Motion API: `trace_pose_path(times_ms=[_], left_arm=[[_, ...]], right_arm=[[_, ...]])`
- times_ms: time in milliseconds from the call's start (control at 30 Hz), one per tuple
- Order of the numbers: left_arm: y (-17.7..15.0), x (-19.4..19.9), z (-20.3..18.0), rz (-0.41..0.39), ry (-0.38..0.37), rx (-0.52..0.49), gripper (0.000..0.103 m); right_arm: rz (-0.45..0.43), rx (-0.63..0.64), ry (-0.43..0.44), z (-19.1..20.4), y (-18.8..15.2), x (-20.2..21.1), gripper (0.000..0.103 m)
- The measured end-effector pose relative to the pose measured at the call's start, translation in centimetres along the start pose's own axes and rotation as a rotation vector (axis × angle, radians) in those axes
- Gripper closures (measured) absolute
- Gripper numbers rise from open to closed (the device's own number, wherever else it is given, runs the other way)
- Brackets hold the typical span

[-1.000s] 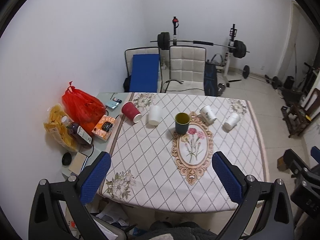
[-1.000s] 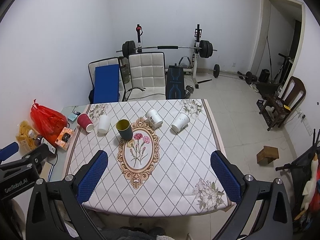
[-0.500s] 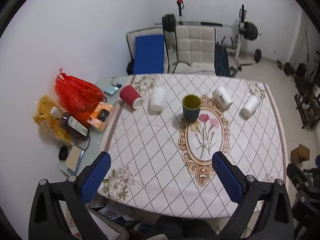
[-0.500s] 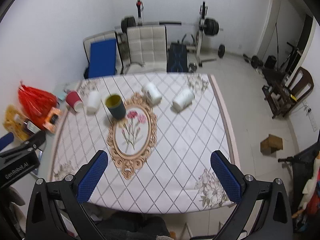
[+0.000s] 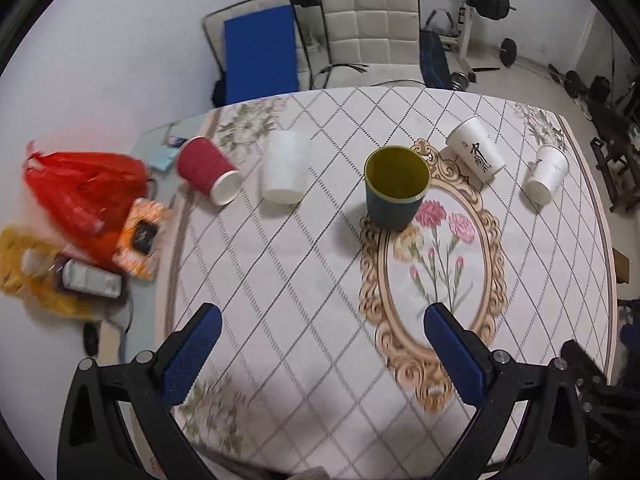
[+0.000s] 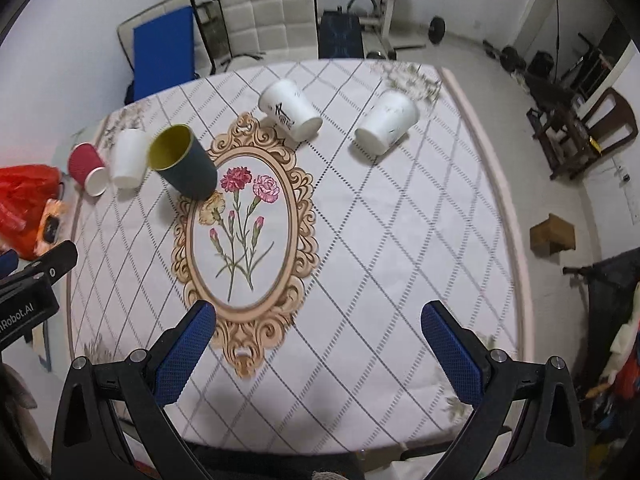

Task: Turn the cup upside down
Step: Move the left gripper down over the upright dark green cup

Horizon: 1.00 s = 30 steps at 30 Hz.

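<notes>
In the left wrist view, the left gripper (image 5: 322, 338) is showing at the bottom of the frame with its blue-padded fingers (image 5: 191, 354) spread wide and nothing between them. It is hanging above the near part of the table (image 5: 280, 288), which is wearing a diamond-patterned cloth with an oval flower medallion (image 5: 434, 276) right of centre. The dark cup with the yellow inside (image 5: 396, 188) is standing upright, mouth up, just above the centre of the frame, at the upper left edge of the medallion and well apart from the gripper. To its left a plain white cup (image 5: 285, 172) and a red cup (image 5: 208, 170) are lying on their sides; to its right a white cup with black lettering (image 5: 476, 154) and another white cup (image 5: 547, 174) are lying tipped as well. A red plastic bag (image 5: 82, 196) and some blurred packets are sitting at the left edge of the frame.

In the right wrist view, the right gripper (image 6: 318, 340) is likewise showing at the bottom of the frame with its jaws spread and holding nothing. The dark cup with the yellow inside (image 6: 184, 162) is appearing in the left-centre of the frame, upright at the medallion's (image 6: 244, 216) upper left rim. The lettered white cup (image 6: 290, 109) and the other white cup (image 6: 386, 122) are lying in the upper middle. Part of the other gripper's black body is showing at the left edge.
</notes>
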State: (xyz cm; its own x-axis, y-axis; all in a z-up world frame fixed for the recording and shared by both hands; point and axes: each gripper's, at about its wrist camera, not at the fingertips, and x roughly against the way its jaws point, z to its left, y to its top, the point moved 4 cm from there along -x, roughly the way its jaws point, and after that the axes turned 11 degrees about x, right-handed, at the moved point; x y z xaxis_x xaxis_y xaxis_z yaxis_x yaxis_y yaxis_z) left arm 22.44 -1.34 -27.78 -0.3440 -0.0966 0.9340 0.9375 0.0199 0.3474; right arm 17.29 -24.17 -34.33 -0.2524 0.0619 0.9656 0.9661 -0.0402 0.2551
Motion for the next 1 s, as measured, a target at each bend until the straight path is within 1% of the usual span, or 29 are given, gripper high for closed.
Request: trace_pose_path(times_ms=[133, 267, 367, 433, 633, 733, 867, 1000], left_arm=[[2.3, -4.1, -0.4, 0.006, -0.016, -0.043, 0.0], [3.9, -8.4, -0.9, 0.038, -0.021, -0.074, 0.0], [4.5, -10.6, -1.4, 0.034, -0.07, -0.095, 0.0], [4.5, -11.6, -2.2, -0.001, -0.108, -0.133, 0.0], [3.2, -13.4, -4.8, -0.119, -0.149, -0.278, 0.0], [2.9, -14.0, -5.8, -0.161, -0.161, -0.317, 0.0], [3.0, -14.9, -6.9, -0.188, -0.182, -0.335, 0.0], [3.6, -15.5, -7.7, -0.205, -0.199, -0.327, 0.001]], right_arm=[[0.048, -0.017, -0.003, 0.7, 2.4, -4.3, 0.0], [0.089, -0.029, -0.01, 1.0, 4.6, -8.3, 0.0], [0.112, -0.037, -0.021, 0.8, 5.7, -10.7, 0.0], [0.129, -0.041, -0.037, 0.4, 6.1, -12.0, 0.0], [0.186, -0.067, -0.075, -1.4, 6.4, -15.6, 0.0], [0.204, -0.06, -0.1, -2.0, 6.2, -16.6, 0.0], [0.228, -0.056, -0.116, -2.4, 5.8, -17.6, 0.0], [0.243, -0.053, -0.118, -2.6, 5.5, -18.3, 0.0]])
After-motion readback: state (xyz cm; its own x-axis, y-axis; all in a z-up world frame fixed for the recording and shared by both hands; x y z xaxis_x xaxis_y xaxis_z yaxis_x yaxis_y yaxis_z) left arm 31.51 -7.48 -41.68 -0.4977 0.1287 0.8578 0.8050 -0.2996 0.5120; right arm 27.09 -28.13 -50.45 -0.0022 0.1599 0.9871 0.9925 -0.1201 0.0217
